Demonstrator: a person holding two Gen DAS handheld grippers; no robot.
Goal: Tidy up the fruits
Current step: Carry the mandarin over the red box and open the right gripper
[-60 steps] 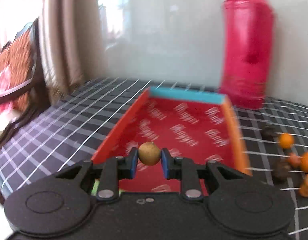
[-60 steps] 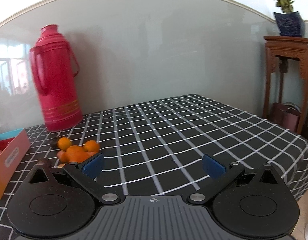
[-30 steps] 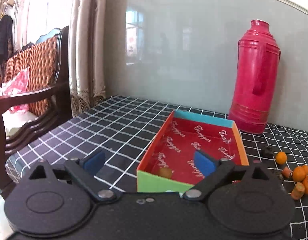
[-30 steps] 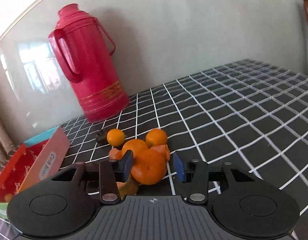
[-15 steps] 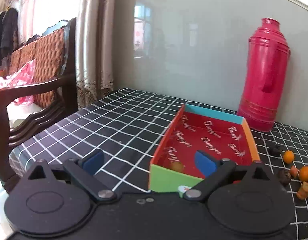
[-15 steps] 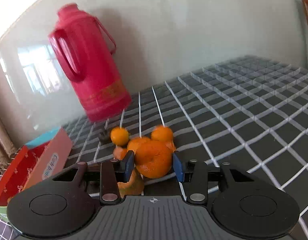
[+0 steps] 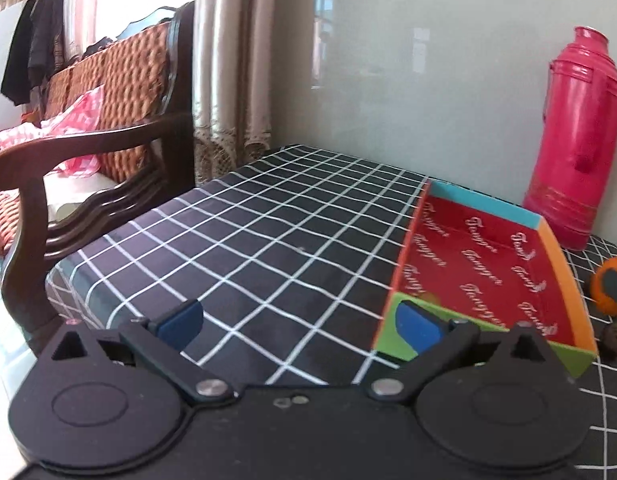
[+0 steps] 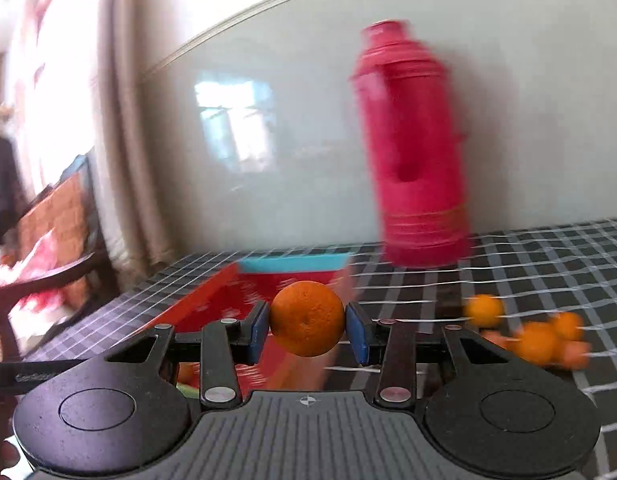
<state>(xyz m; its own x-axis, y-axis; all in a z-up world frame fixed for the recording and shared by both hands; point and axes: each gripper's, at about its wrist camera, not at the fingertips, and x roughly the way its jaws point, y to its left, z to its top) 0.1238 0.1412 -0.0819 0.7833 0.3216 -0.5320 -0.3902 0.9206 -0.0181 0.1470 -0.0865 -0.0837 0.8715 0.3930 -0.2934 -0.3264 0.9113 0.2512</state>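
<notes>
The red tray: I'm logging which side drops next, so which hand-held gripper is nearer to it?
Left, by a little. The open left hand-held gripper has one finger right at the red tray's near corner. The right hand-held gripper, shut on an orange, appears just short of it.

Motion blur smears the pink flask (image 8: pixel 416 148), the red box (image 8: pixel 244 296) and the loose oranges (image 8: pixel 536 340) on the right. The left view's right edge crops an orange (image 7: pixel 606 290).
</notes>
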